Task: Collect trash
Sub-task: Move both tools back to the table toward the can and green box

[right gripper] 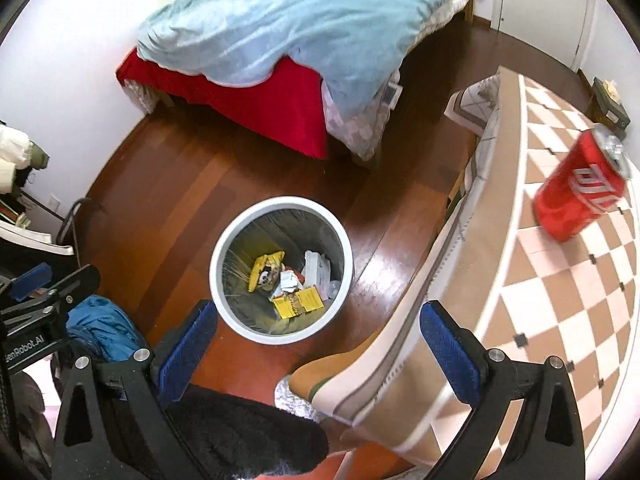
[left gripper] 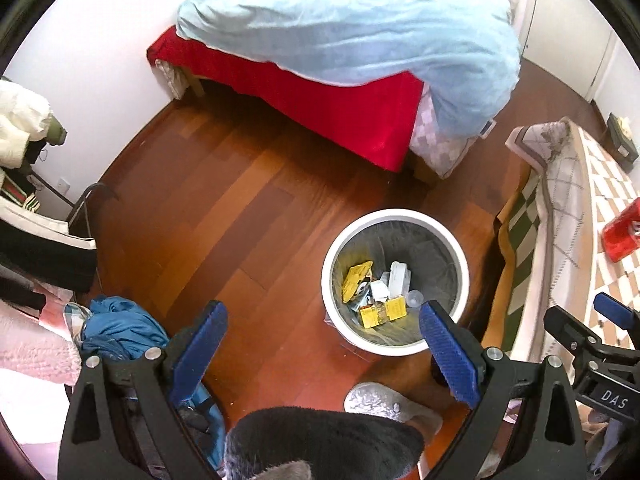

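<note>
Can [right gripper: 581, 186] on checkered table, beyond right tongs [right gripper: 320, 350] (gaping) | bin [right gripper: 280, 268] below

Trash bin on the floor between bed and table.
The trash bin [right gripper: 281, 270] holds cartons and scraps; the bed [right gripper: 280, 40] lies behind it, the table [right gripper: 560, 320] to its right with a soda can [right gripper: 580, 188] on top.

- Red can [left gripper: 622, 236]: cut off by the picture's right edge in the left wrist view; label unreadable.
- Bin [right gripper: 281, 270] contents: yellow packets and white scraps, print too small to read.
- Slipper [right gripper: 291, 398]: mostly hidden behind the cloth hanging ahead of the right claw.
- Blue cloth [left gripper: 120, 328]: partly hidden behind the left claw's finger.
</note>
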`<state>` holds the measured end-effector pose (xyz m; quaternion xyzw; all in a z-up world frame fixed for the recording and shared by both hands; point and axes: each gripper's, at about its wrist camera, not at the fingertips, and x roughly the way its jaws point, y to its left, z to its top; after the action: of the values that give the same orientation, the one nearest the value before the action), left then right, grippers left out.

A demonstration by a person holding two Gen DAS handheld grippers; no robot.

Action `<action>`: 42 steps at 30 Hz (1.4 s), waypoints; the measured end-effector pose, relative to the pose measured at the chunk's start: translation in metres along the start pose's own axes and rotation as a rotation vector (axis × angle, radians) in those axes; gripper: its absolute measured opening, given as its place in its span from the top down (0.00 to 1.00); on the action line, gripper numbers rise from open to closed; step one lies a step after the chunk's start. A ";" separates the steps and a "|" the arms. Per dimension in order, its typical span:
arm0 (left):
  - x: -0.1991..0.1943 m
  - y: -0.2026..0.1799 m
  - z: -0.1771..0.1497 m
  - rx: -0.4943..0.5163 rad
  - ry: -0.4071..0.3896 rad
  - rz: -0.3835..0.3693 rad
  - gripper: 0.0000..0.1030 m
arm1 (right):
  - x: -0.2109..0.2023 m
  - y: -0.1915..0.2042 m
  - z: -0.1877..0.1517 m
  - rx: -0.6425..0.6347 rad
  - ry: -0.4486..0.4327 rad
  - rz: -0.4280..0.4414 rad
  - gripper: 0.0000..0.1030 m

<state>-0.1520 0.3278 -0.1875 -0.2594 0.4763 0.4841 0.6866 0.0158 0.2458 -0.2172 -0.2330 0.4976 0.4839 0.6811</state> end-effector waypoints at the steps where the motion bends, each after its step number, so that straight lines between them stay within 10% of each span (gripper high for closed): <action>1: -0.006 -0.001 -0.002 0.000 -0.008 -0.003 0.05 | -0.005 0.000 -0.001 0.002 -0.007 0.003 0.01; 18: -0.097 -0.063 -0.019 0.059 -0.164 0.003 0.05 | -0.111 -0.087 -0.043 0.222 -0.161 0.115 0.01; 25: -0.091 -0.176 -0.012 0.176 -0.176 -0.158 0.05 | -0.132 -0.199 -0.065 0.409 -0.170 -0.024 0.01; 33: -0.049 -0.317 0.012 0.365 -0.150 -0.169 0.05 | -0.126 -0.344 -0.096 0.635 -0.092 -0.209 0.01; 42: -0.003 -0.379 0.043 0.405 -0.069 -0.201 0.05 | -0.094 -0.398 -0.086 0.720 -0.055 -0.239 0.01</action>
<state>0.2105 0.2113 -0.2069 -0.1456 0.5119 0.3164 0.7853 0.3281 -0.0321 -0.2315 -0.0222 0.5868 0.2012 0.7840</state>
